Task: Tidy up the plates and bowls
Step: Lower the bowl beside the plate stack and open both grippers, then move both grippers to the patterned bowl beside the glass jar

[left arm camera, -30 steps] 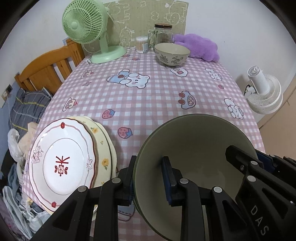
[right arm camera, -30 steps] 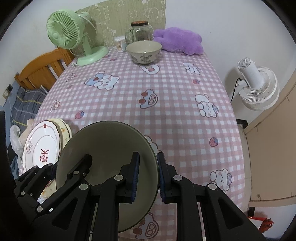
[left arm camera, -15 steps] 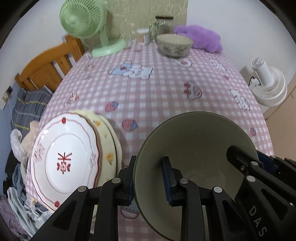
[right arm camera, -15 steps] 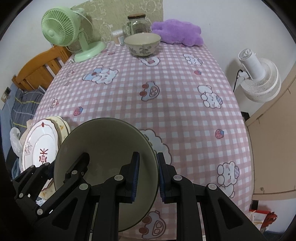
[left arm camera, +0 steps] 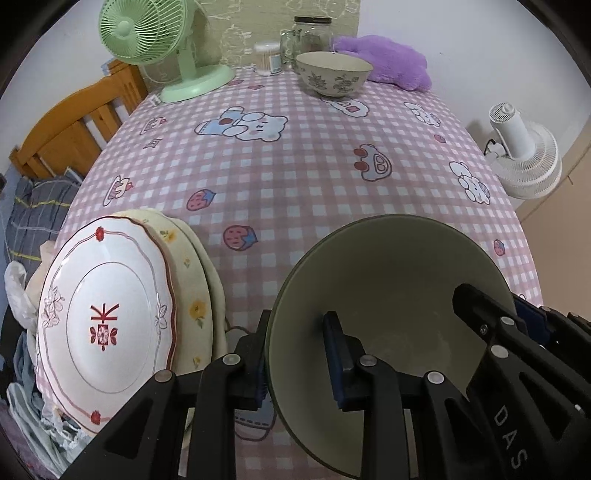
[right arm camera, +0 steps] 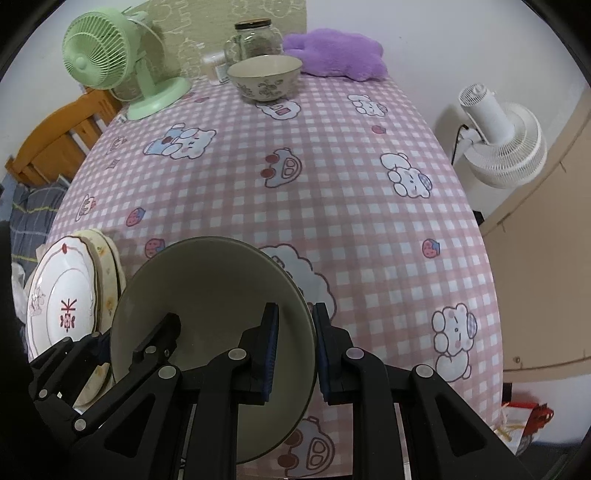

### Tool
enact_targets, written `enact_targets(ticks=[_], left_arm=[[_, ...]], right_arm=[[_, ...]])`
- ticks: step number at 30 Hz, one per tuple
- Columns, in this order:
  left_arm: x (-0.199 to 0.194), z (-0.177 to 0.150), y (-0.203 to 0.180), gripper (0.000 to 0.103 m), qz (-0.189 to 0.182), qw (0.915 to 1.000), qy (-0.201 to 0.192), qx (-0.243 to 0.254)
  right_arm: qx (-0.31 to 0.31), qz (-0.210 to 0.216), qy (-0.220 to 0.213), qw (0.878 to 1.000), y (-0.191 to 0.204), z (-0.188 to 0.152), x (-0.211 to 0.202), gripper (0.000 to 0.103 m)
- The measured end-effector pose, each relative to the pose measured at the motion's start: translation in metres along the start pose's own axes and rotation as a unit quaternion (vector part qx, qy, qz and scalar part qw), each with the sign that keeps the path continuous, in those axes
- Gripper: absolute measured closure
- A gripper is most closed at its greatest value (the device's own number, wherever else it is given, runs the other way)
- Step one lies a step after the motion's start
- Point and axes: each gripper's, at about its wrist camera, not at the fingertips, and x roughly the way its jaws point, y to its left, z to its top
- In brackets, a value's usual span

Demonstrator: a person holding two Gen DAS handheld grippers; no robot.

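A large green bowl (left arm camera: 399, 295) is held between both grippers above the near edge of the table; it also shows in the right wrist view (right arm camera: 207, 295). My left gripper (left arm camera: 295, 358) is shut on its left rim. My right gripper (right arm camera: 295, 347) is shut on its right rim. A white plate with red trim (left arm camera: 107, 310) lies on a yellow plate (left arm camera: 192, 273) at the near left corner, also in the right wrist view (right arm camera: 62, 295). A floral bowl (left arm camera: 333, 73) stands at the far end, also in the right wrist view (right arm camera: 265, 76).
A green fan (left arm camera: 155, 40), a glass jar (left arm camera: 312, 35), a cotton-swab box (left arm camera: 266, 58) and a purple plush (left arm camera: 384, 61) line the far edge of the pink checked tablecloth (left arm camera: 295, 162). A white fan (right arm camera: 498, 136) stands right of the table, a wooden bed frame (left arm camera: 70, 125) left.
The bowl and both grippers have moved a little forward toward the far end of the table; both grips stay the same.
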Motion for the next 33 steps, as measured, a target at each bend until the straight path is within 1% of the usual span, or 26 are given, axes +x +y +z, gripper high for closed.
enact_targets(ticks=[1,2,3,4,5,6,7,8,9,10,12,13,15,18,20,23,27,33], left_arm=[[0.001,0.001,0.001,0.073,-0.007,1.0,0.003,0.004],[0.001,0.001,0.002,0.07,-0.015,0.9998,0.006,0.008],[0.0,0.002,0.002,0.064,-0.032,0.9993,0.014,0.015],[-0.002,0.003,0.002,0.06,-0.038,0.9988,0.019,0.024],[-0.006,0.005,0.001,0.058,-0.037,0.9985,0.016,0.036],[-0.012,0.007,0.001,0.047,-0.035,0.9983,0.007,0.046],[-0.017,0.009,0.001,0.037,-0.035,0.9979,0.0,0.054],[-0.022,0.012,0.003,0.036,-0.039,0.9974,-0.007,0.061],[-0.027,0.015,0.004,0.036,-0.046,0.9965,-0.014,0.067],[-0.033,0.019,0.005,0.033,-0.051,0.9955,-0.021,0.076],[-0.043,0.026,0.008,0.028,-0.059,0.994,-0.034,0.086],[-0.049,0.03,0.009,0.025,-0.063,0.993,-0.043,0.09],[-0.061,0.04,0.011,0.025,-0.062,0.9915,-0.062,0.096],[-0.072,0.055,0.015,0.023,-0.067,0.9909,-0.07,0.094],[-0.079,0.066,0.016,0.022,-0.069,0.9908,-0.078,0.087],[-0.086,0.08,0.016,0.021,-0.074,0.9897,-0.094,0.079],[-0.086,0.101,0.01,0.021,-0.069,0.9899,-0.107,0.063],[-0.083,0.136,-0.004,0.021,-0.039,0.9902,-0.131,0.029]], right_arm=[[0.002,-0.003,-0.003,1.0,0.001,0.0,0.0,0.081],[0.005,-0.004,-0.005,1.0,0.002,-0.001,-0.001,0.081],[0.008,-0.006,-0.006,1.0,0.003,-0.001,-0.002,0.081],[0.014,-0.005,-0.005,1.0,0.003,0.0,-0.003,0.081],[0.021,-0.002,-0.003,1.0,0.002,0.001,-0.005,0.081],[0.026,0.004,-0.001,1.0,0.001,0.001,-0.007,0.075],[0.032,0.014,-0.001,0.999,0.001,0.002,-0.01,0.064],[0.039,0.021,-0.009,0.999,0.002,0.002,-0.017,0.058],[0.04,0.023,-0.019,0.999,0.004,0.003,-0.023,0.047],[0.043,0.023,-0.033,0.998,0.006,0.004,-0.031,0.04],[0.048,0.017,-0.052,0.997,0.011,0.008,-0.044,0.034],[0.051,0.017,-0.059,0.997,0.012,0.012,-0.049,0.033],[0.058,0.018,-0.074,0.995,0.016,0.018,-0.059,0.032],[0.076,0.019,-0.089,0.993,0.018,0.031,-0.072,0.028],[0.082,0.022,-0.097,0.992,0.018,0.039,-0.08,0.027],[0.065,0.014,-0.115,0.991,0.019,0.058,-0.092,0.027],[0.043,0.005,-0.13,0.991,0.016,0.083,-0.097,0.027],[0.017,0.034,-0.136,0.99,0.002,0.125,-0.087,0.027]])
